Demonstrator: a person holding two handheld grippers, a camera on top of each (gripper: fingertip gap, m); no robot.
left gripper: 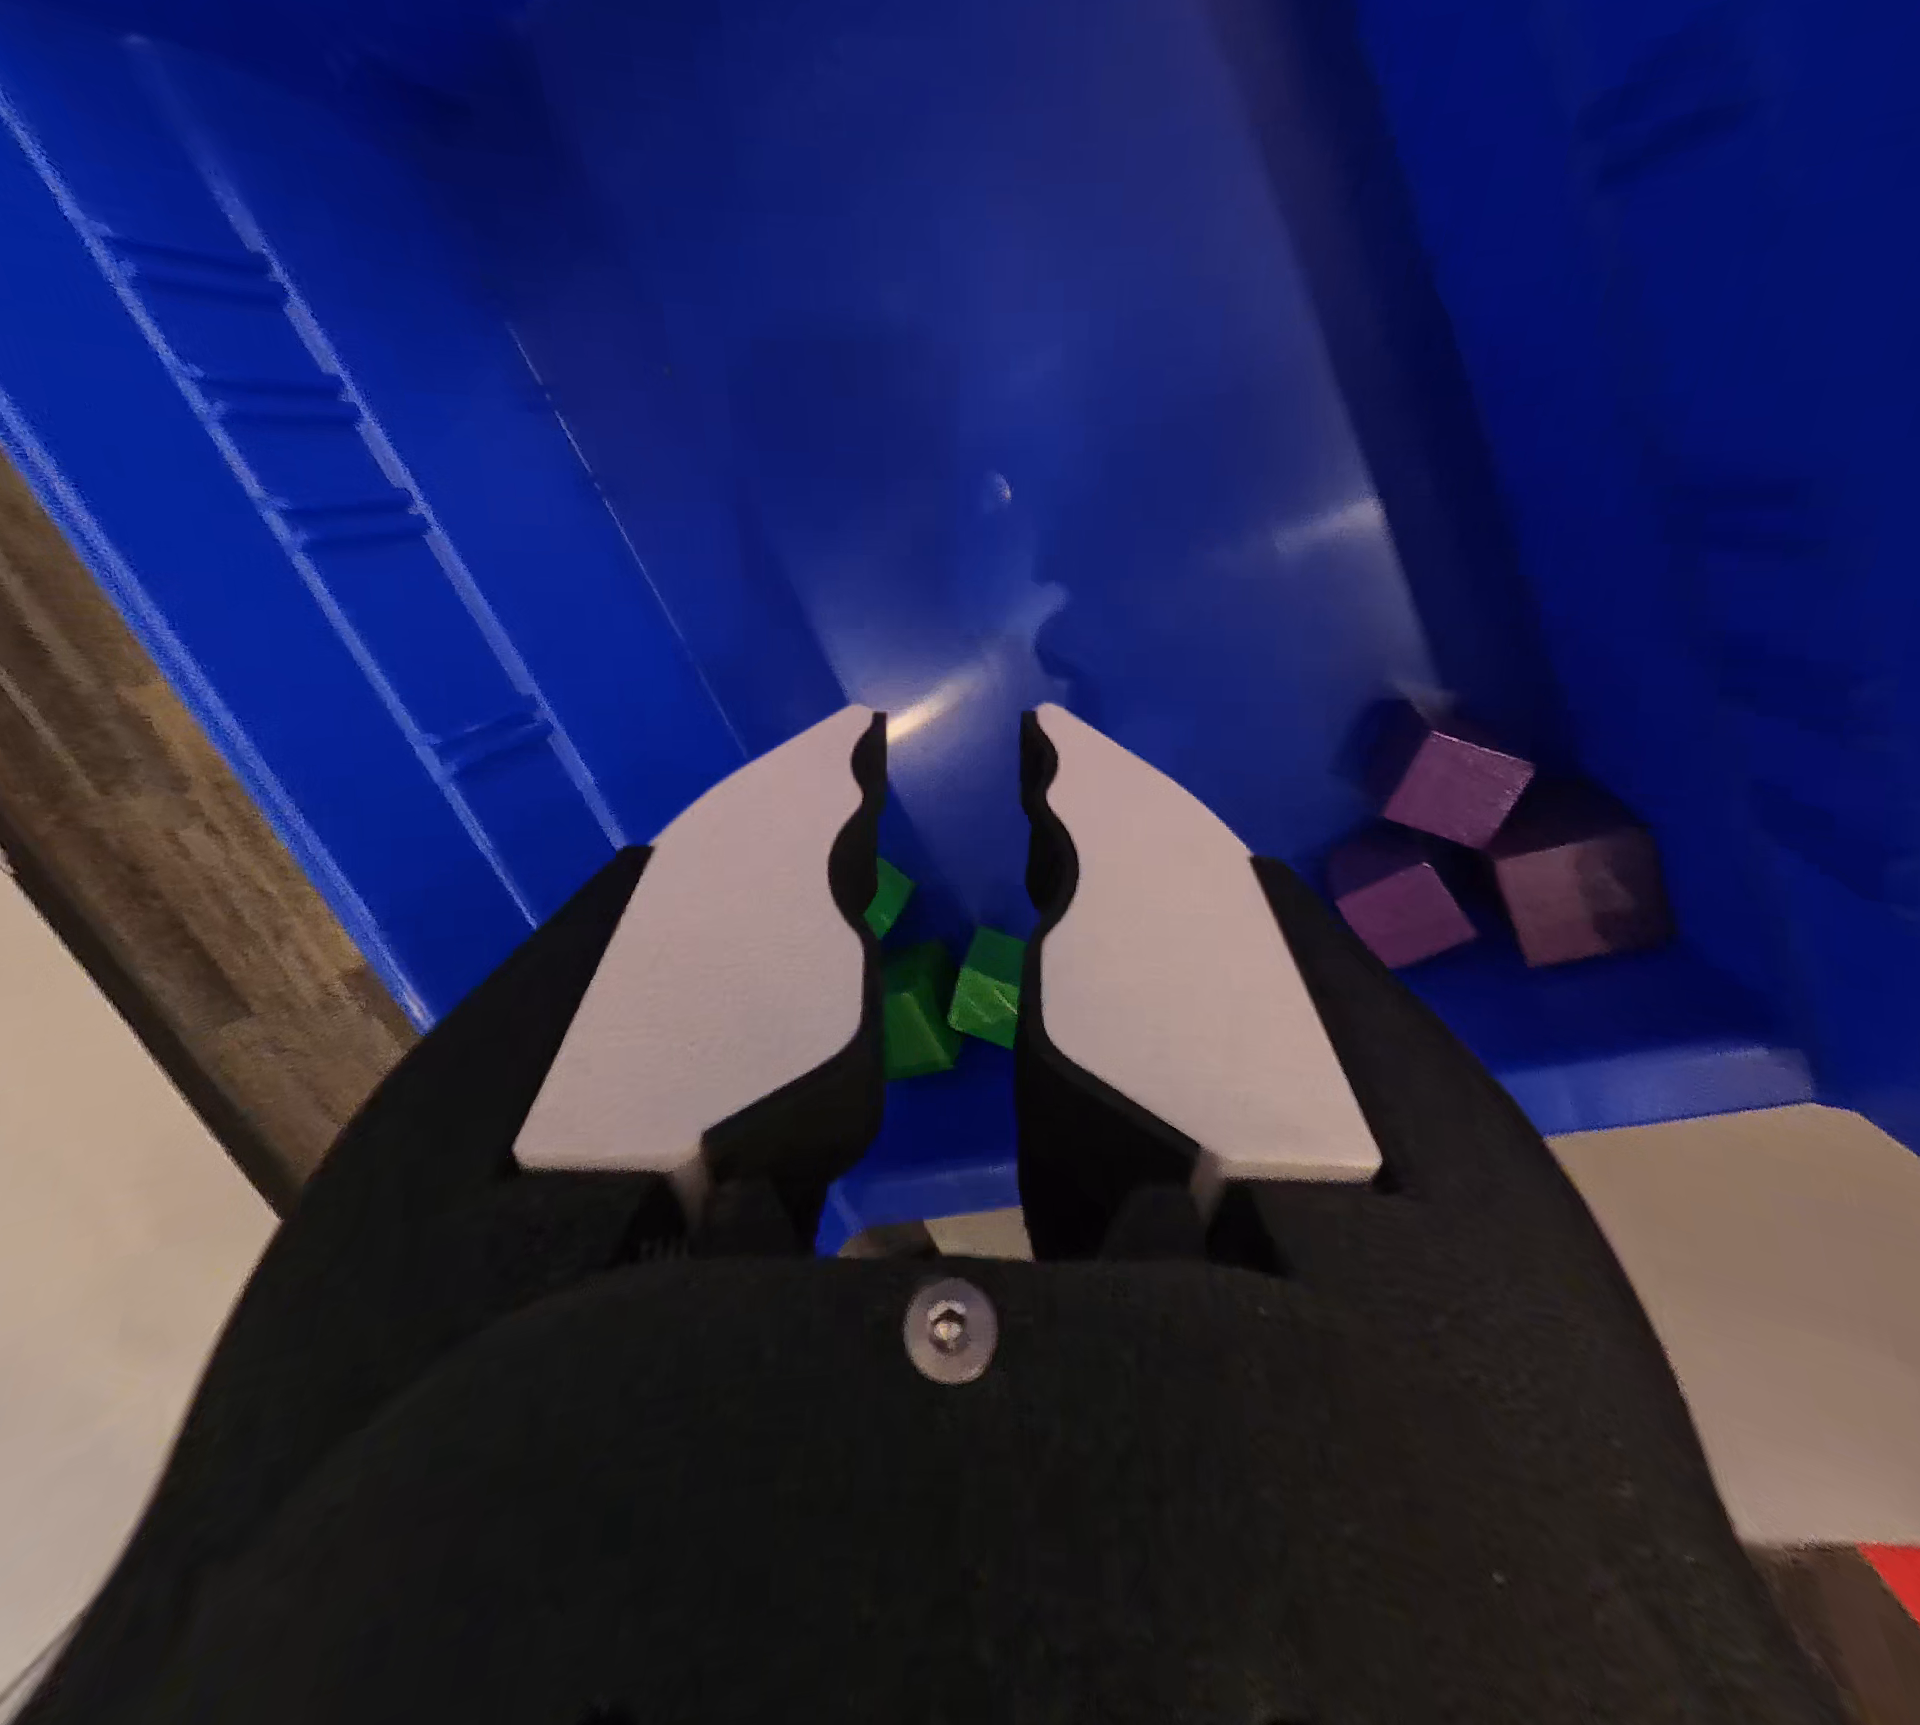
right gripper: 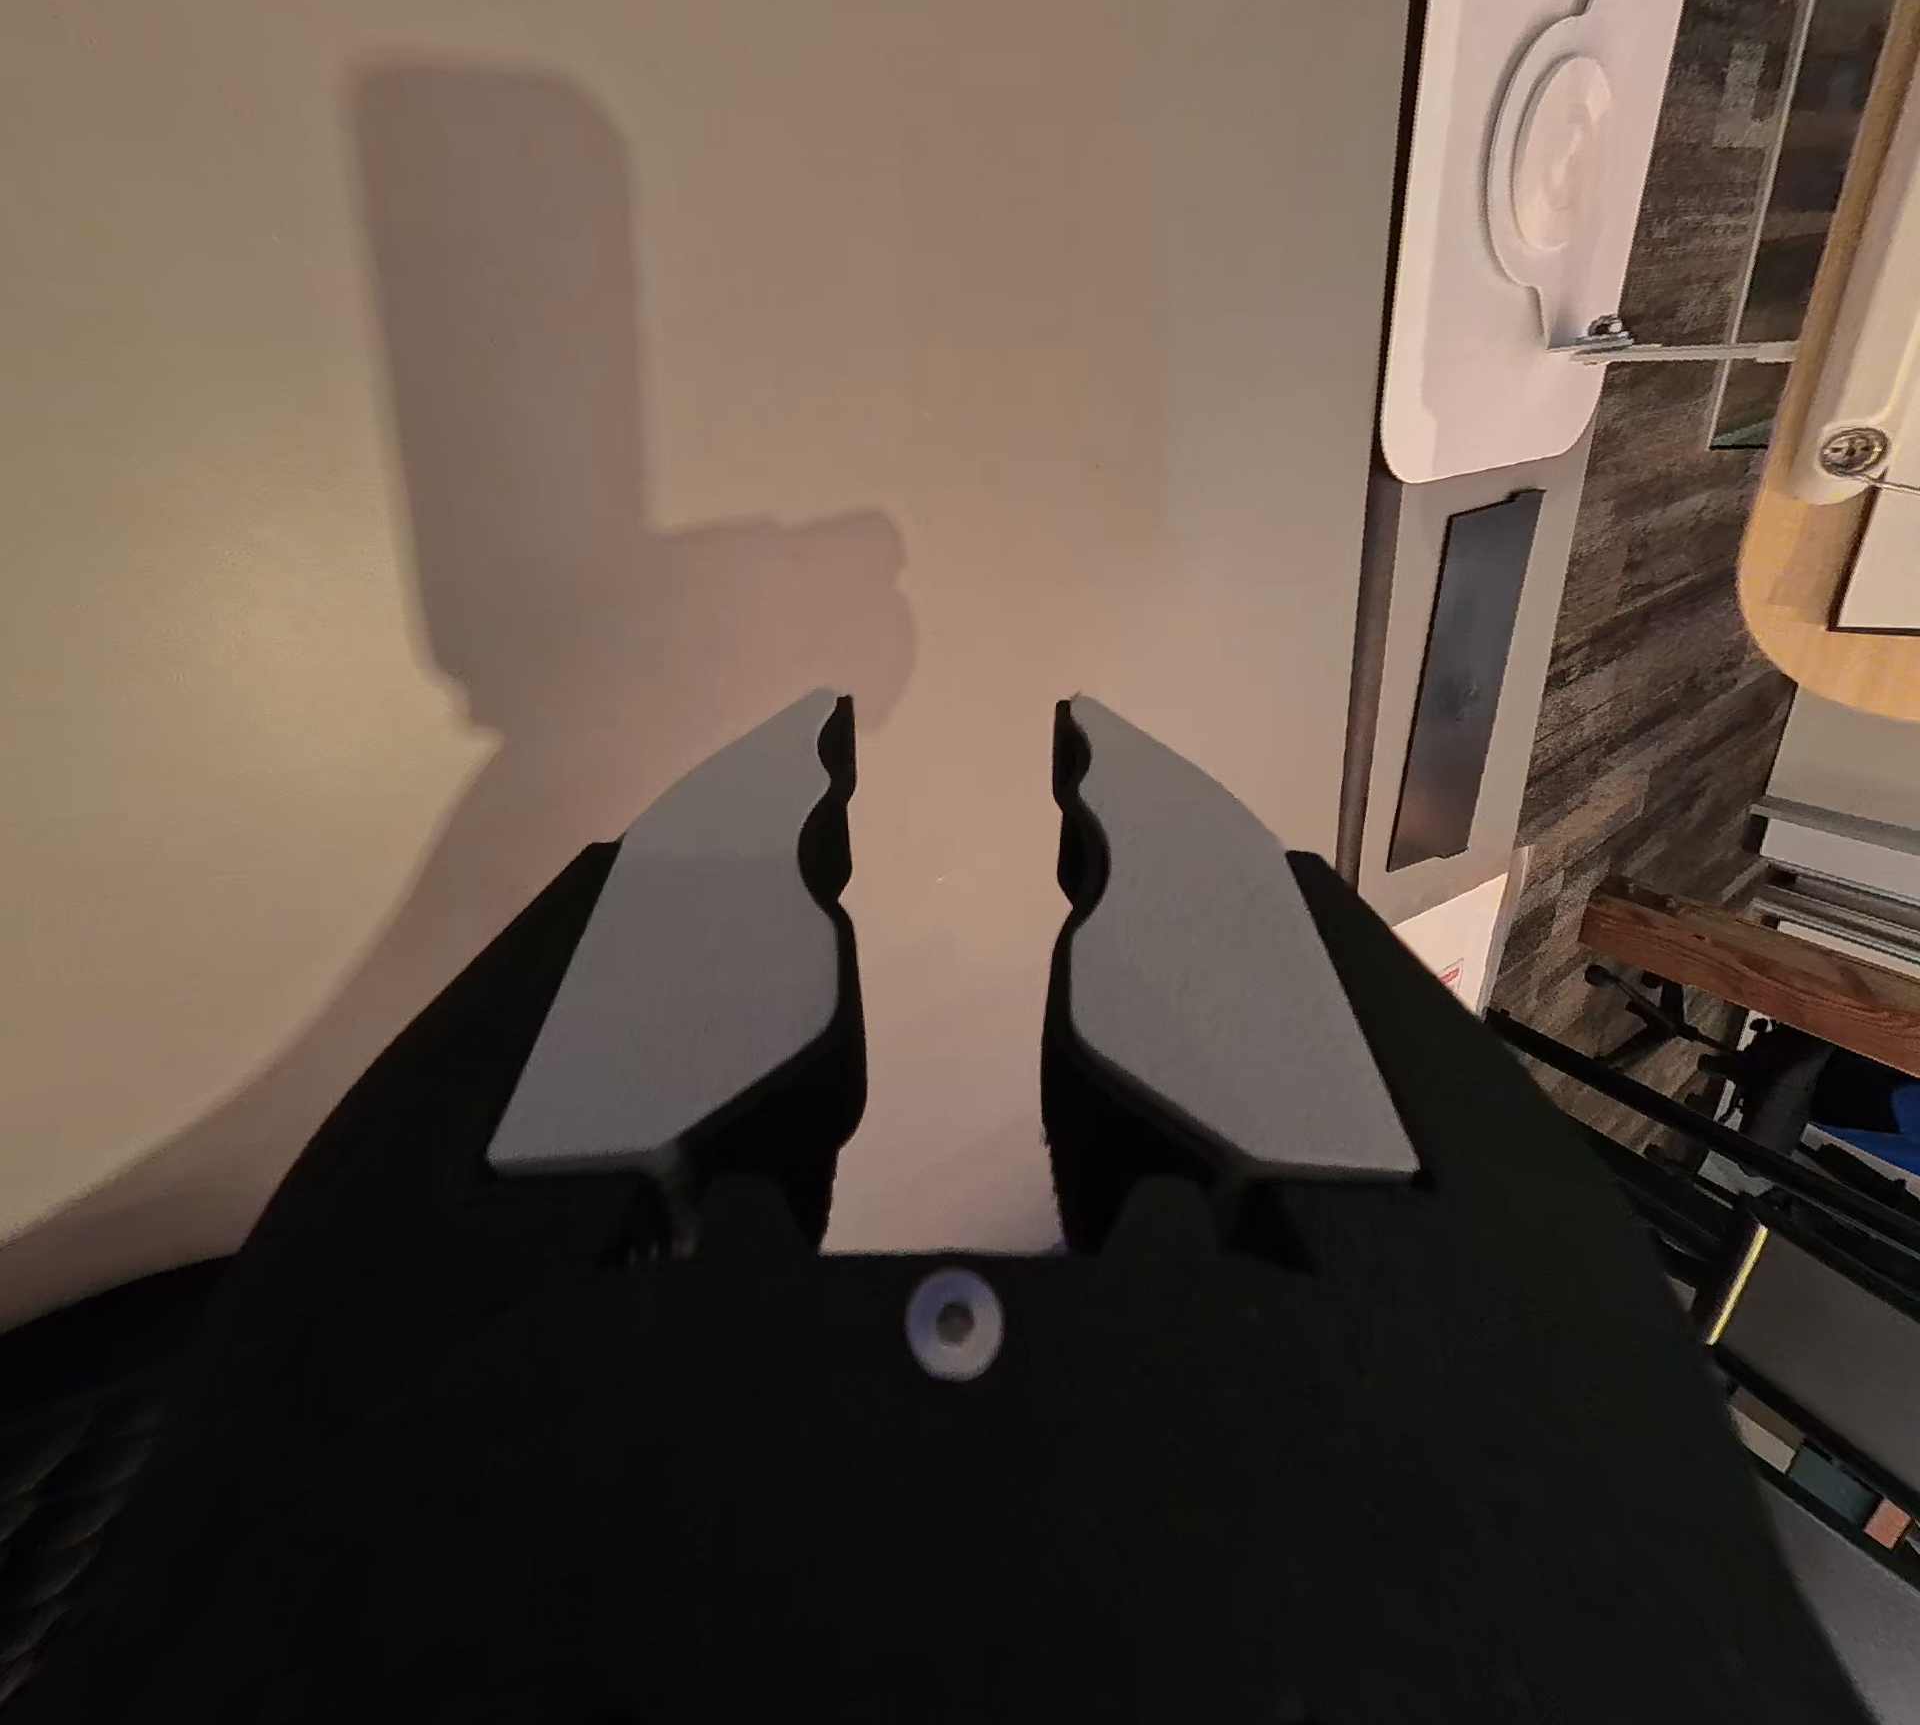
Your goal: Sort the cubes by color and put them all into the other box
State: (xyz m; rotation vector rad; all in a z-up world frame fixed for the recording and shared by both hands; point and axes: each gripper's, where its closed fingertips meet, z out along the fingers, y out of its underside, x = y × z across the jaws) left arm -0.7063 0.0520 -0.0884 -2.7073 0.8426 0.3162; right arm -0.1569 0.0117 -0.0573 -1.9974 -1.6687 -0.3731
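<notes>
Left gripper (left gripper: 954,725): reaches into the blue box (left gripper: 1039,221) from its near edge; fingers (left gripper: 727,927) parted by a narrow gap, nothing between them.
Green cubes (left gripper: 982,989): three seen on the box floor, close together below the left gripper, partly hidden by its fingers; whether more lie under them cannot be told.
Purple cubes (left gripper: 1460,782): three clustered in the box's near right corner, touching one another, well apart from the green group.
Blue box: smooth inner floor and walls, ribbed outer rim at left; it rests on the pale table (left gripper: 1714,1260).
Right gripper (right gripper: 954,709): hangs over bare pale table (right gripper: 935,169), fingers (right gripper: 707,948) spread apart, holding nothing; its shadow falls on the surface ahead.
Table edge: at right in the right wrist view, with grey patterned floor (right gripper: 1662,740) beyond.
Other things: a white moulded panel (right gripper: 1538,169) with bolts, a wood-rimmed board (right gripper: 1787,584).
Writing: a small red mark on a white surface near the table edge, too small to make out; no brand or label on box or cubes.
</notes>
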